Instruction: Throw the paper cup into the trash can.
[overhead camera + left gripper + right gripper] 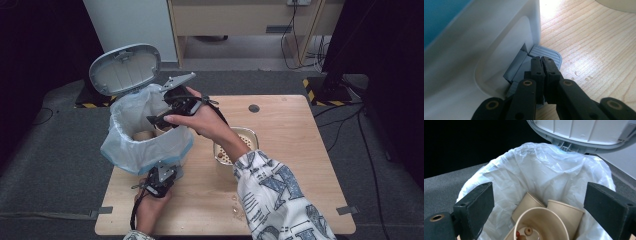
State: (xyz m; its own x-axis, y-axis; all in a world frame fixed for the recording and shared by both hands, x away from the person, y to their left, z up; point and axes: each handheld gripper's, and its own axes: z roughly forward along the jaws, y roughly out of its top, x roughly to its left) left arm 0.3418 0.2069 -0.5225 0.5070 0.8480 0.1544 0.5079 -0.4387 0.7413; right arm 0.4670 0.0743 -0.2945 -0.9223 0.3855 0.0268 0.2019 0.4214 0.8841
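High view above table [300,150] looking down, 2 gripper views close, all sharing the bin [145,145].

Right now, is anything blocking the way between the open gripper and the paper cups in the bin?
Nothing visible does. The right gripper hangs open over the bin's mouth, and the paper cups lie straight below it inside the white bag. The lid is tipped up and back, while the left gripper rests shut on the pedal.
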